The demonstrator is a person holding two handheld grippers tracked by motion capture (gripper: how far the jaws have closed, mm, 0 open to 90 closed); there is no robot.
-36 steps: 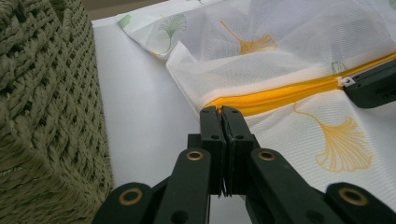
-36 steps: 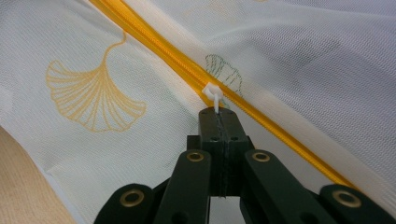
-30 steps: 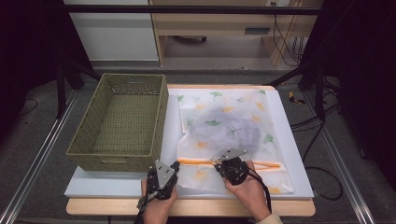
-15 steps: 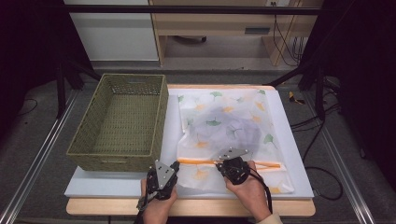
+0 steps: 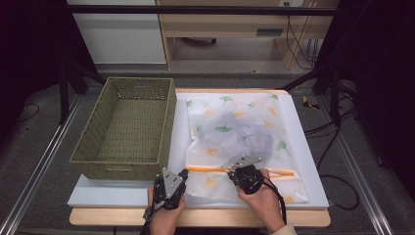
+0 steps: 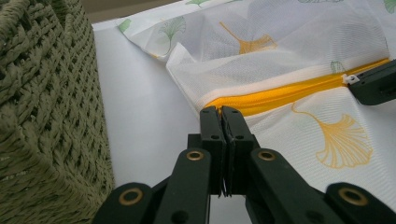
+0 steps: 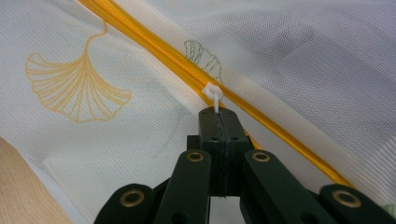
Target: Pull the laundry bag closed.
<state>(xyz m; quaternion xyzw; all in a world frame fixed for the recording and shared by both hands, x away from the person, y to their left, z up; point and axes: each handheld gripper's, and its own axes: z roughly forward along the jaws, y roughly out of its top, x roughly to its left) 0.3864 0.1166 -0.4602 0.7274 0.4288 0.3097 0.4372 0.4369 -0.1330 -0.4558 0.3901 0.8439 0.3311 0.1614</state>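
Two black grippers rest at the near edge of a white mesh laundry bag printed with orange and green ginkgo leaves (image 5: pixel 242 132), which lies flat on the white board (image 5: pixel 313 161) to the right of the green woven basket (image 5: pixel 125 127). The left gripper (image 6: pixel 222 113) has its jaws pressed together at the end of the bag's orange zipper (image 6: pixel 289 93), pinching the fabric edge there. The right gripper (image 7: pixel 218 114) is clamped on the small white zipper pull (image 7: pixel 214 93), partway along the zipper. In the high view both hands come up from the bottom edge, knuckles up, left hand (image 5: pixel 164 215) just off the bag's corner, right hand (image 5: pixel 262 200) over the bag. The pull tab is seen clearly in the right gripper view, while in the high view it is too small to make out.
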